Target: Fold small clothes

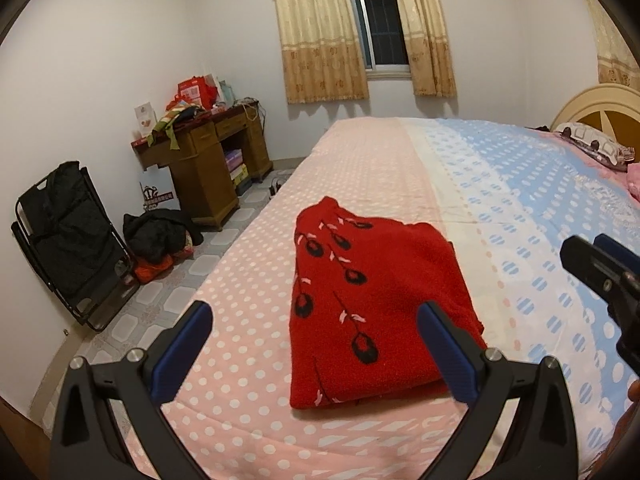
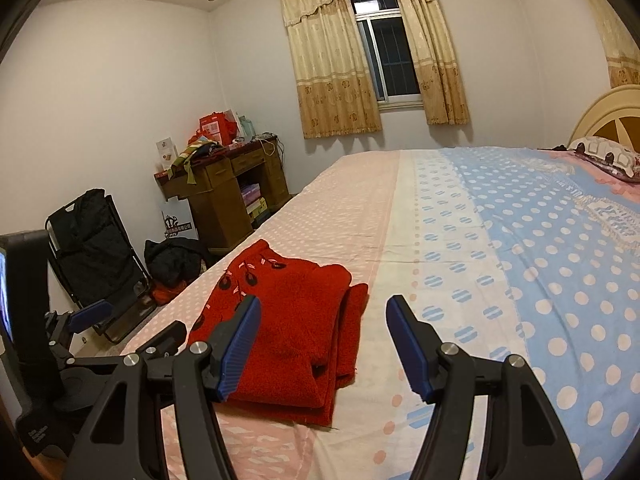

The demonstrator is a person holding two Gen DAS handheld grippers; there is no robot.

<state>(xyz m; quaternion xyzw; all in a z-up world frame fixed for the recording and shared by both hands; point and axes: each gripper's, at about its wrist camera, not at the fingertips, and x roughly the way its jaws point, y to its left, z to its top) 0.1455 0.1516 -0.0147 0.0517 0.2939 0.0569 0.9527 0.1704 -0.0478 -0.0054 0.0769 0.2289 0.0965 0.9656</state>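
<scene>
Both wrist views face the bed (image 1: 360, 152) closely.

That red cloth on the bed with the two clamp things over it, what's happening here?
A person is folding small clothes with a handheld gripper in each hand. The red garment lies folded into a compact stack on the bed, on the pink dotted part of the cover. The left gripper and right gripper are both open and hold nothing; neither grips the garment. The fold looks done or nearly so.
</scene>
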